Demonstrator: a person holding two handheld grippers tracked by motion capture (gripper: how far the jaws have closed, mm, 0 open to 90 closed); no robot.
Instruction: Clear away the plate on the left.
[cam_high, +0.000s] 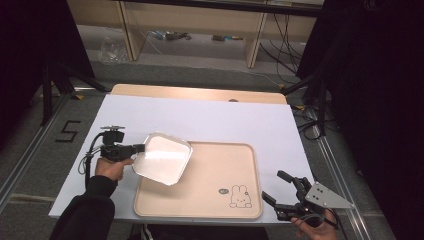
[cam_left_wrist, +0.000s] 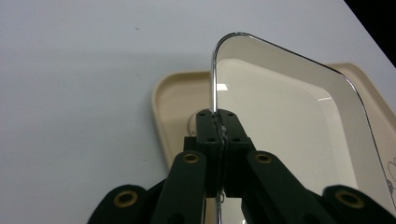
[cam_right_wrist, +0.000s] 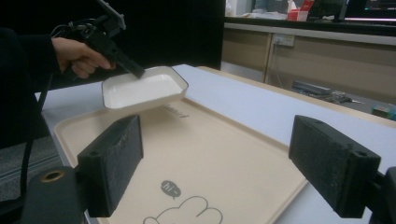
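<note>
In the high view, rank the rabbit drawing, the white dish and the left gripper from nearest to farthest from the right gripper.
1. rabbit drawing, just left of the right gripper, on the beige tray.
2. white dish, over the tray's far left corner.
3. left gripper, clamped on the dish's left rim.

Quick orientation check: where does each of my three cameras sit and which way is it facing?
High view: above the near table edge, looking down; forearms, left tool, right tool.
Left gripper view: rides the left tool, shut on the white dish rim.
Right gripper view: low, between open pads, facing the left hand.
Shared by all three: dish over the beige tray.
</note>
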